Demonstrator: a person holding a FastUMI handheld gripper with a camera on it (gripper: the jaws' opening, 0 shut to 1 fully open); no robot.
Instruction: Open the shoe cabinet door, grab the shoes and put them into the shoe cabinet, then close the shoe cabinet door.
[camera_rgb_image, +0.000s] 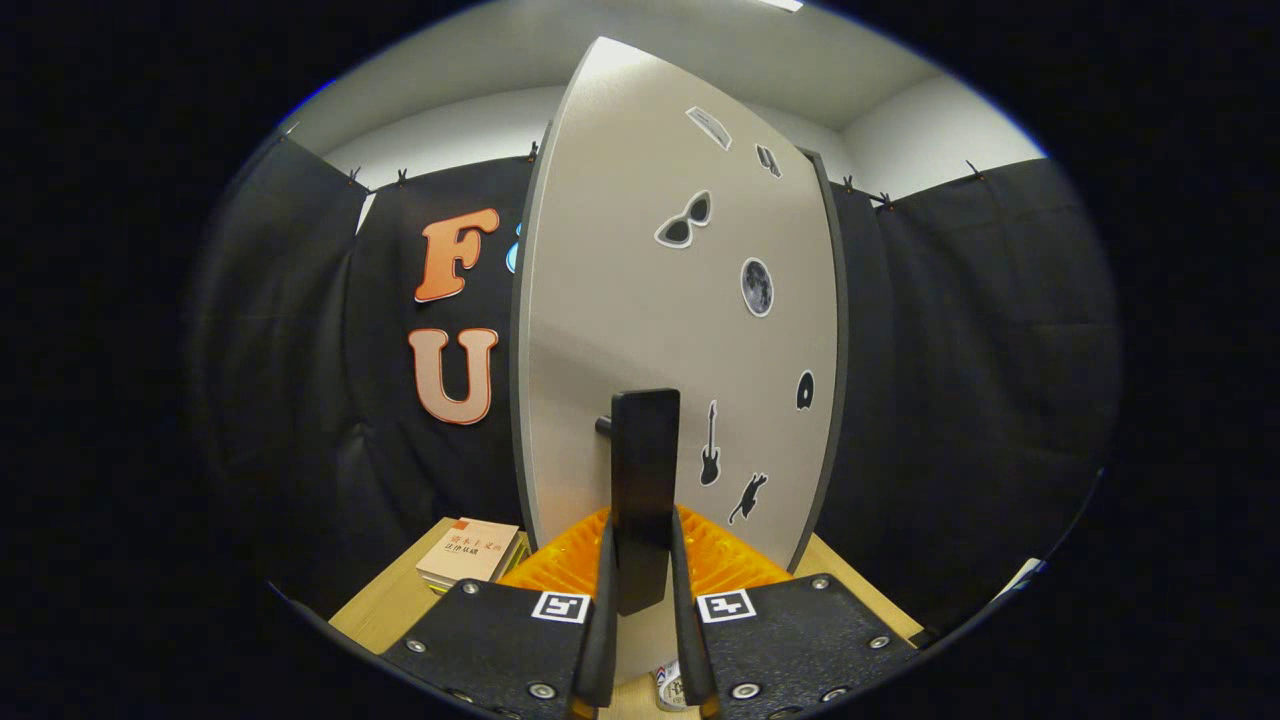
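Observation:
The shoe cabinet door (640, 300) is a tall pale panel with several small black stickers, and it stands close in front of me. A black vertical bar handle (645, 470) sticks out from its lower middle on a short peg. My gripper (642, 545) is shut on this handle, with one finger pressing on each side of the bar. The fingers (603, 600) run up from below and hide the handle's lower end. Whether the door is ajar or flush I cannot tell.
The cabinet stands on a light wooden surface (390, 600). A small stack of books (470, 550) lies left of the door's foot. Black cloth walls close in on the left, behind and on the right.

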